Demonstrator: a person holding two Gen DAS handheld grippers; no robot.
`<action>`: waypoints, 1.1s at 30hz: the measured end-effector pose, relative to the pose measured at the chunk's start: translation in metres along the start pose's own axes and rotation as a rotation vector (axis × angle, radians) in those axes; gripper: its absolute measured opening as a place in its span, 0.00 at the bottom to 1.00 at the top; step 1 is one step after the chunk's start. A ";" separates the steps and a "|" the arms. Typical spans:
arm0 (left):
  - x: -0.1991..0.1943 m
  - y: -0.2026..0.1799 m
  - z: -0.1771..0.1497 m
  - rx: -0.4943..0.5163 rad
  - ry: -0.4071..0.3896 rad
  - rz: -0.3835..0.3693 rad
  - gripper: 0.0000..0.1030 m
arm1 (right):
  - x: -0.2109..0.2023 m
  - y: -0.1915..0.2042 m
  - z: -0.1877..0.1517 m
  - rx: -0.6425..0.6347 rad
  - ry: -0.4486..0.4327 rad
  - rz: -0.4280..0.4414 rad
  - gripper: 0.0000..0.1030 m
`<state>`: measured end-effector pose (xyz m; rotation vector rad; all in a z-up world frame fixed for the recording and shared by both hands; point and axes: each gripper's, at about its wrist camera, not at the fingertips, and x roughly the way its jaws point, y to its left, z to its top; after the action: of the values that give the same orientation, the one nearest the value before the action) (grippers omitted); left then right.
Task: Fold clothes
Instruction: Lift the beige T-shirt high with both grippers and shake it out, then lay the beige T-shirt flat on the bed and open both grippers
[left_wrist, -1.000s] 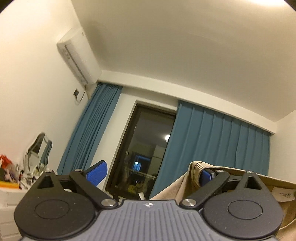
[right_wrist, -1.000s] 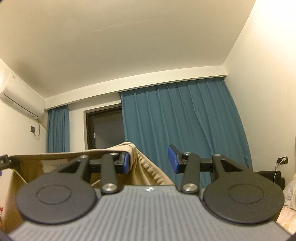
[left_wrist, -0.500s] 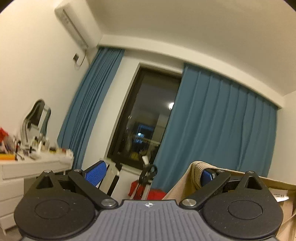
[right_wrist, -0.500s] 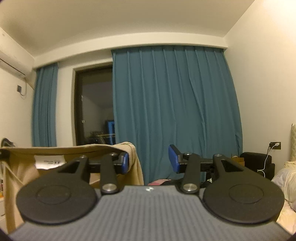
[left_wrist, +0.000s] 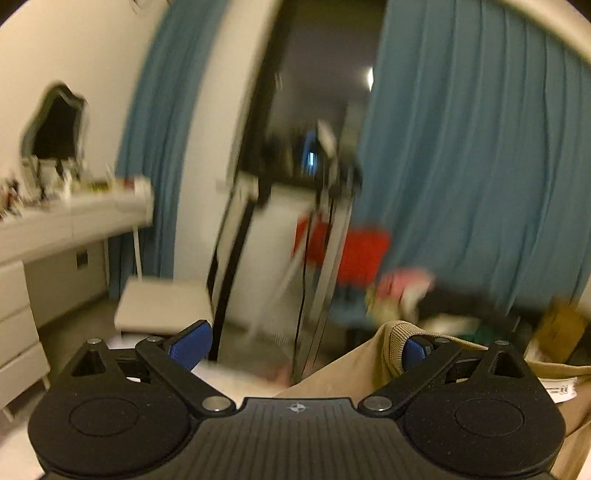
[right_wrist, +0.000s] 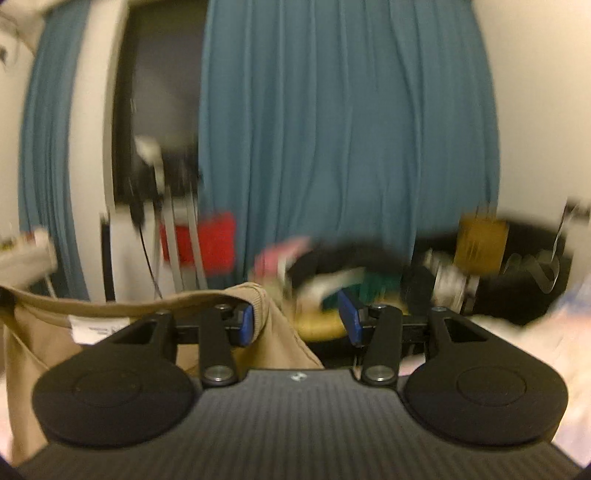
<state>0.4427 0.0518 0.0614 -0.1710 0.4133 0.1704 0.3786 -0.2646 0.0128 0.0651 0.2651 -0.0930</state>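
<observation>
A beige garment (left_wrist: 351, 373) with a ribbed edge hangs stretched between my two grippers. In the left wrist view my left gripper (left_wrist: 301, 349) is open, and the ribbed edge is hooked over its right blue finger (left_wrist: 413, 354). A white label (left_wrist: 557, 391) shows inside the cloth at the right. In the right wrist view my right gripper (right_wrist: 297, 323) is open too. Here the beige garment (right_wrist: 37, 350) is draped over the left blue finger (right_wrist: 245, 325), and its white label (right_wrist: 96, 328) shows at the left. Both views are motion-blurred.
Blue curtains (left_wrist: 480, 166) flank a dark window (left_wrist: 317, 92). A white dresser (left_wrist: 55, 229) with a mirror (left_wrist: 55, 125) stands at the left, with a pale stool (left_wrist: 162, 306) beside it. A metal stand with something red (left_wrist: 354, 251) and a pile of clothes (right_wrist: 332, 273) lie ahead.
Both wrist views have swung down from the ceiling to the floor-level room. The garment stays hooked over one finger of each gripper, and the jaws keep their width.
</observation>
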 end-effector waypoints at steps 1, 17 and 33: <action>0.029 0.001 -0.016 0.014 0.058 -0.001 0.95 | 0.025 -0.002 -0.022 -0.004 0.063 0.007 0.47; 0.135 -0.020 -0.078 0.328 0.549 -0.208 0.98 | 0.137 0.056 -0.060 -0.128 0.649 0.314 0.47; -0.156 0.103 -0.125 0.060 0.164 -0.221 0.98 | -0.166 0.032 -0.065 0.015 0.257 0.259 0.47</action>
<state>0.2341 0.1067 -0.0002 -0.1712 0.5589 -0.0742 0.2050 -0.2142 -0.0044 0.1263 0.5099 0.1725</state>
